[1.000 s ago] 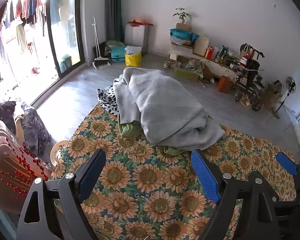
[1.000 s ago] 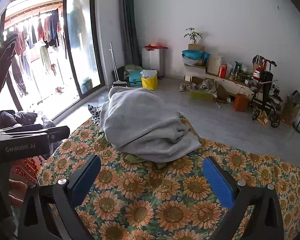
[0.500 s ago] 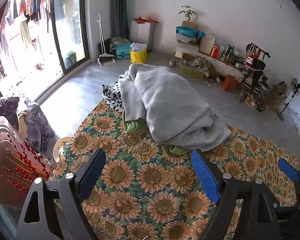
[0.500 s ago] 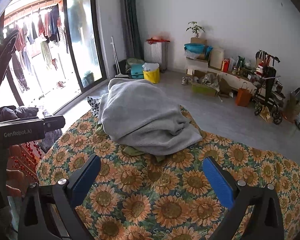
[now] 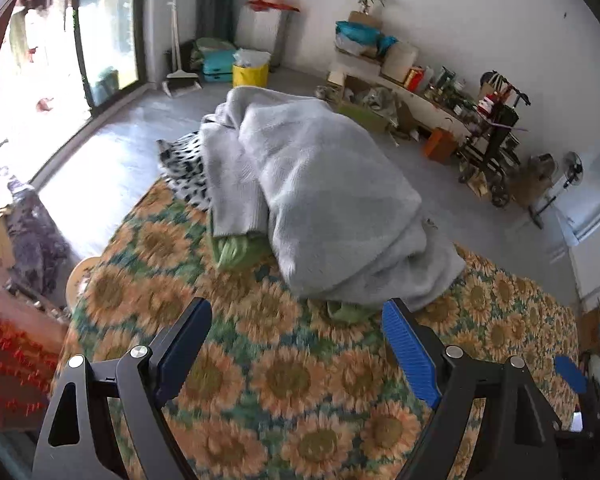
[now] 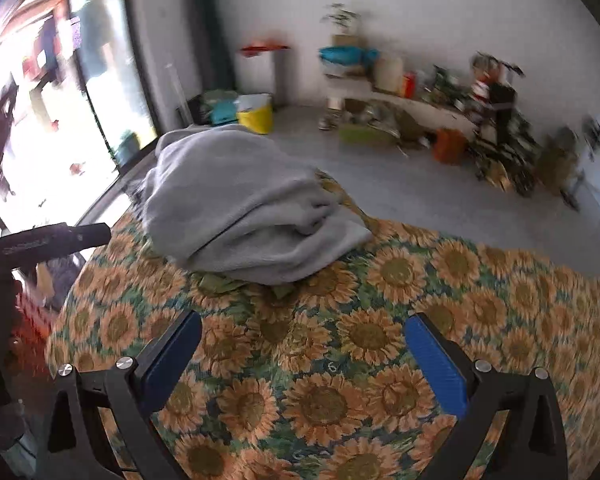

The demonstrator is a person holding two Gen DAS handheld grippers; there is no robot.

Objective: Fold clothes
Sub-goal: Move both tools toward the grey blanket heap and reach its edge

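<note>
On the sunflower-print table cover [image 5: 292,376] lies a heap of clothes: a large grey garment [image 5: 324,208] on top, a green piece [image 5: 232,250] peeking out from under its near edge, and a black-and-white spotted piece [image 5: 184,160] at the far left end. Both grippers hover over bare cover on the near side of the heap, touching none of it. The left gripper [image 5: 296,344] has its blue-padded fingers [image 5: 406,350] spread wide with nothing between them, its right fingertip just short of the grey garment's near edge. The right gripper [image 6: 302,350] likewise stands released and empty, pointing at the same grey garment [image 6: 244,212] from the other side. Beyond the table, a yellow bin [image 5: 250,74] stands on the grey floor [image 5: 112,156] near the glass door.
</note>
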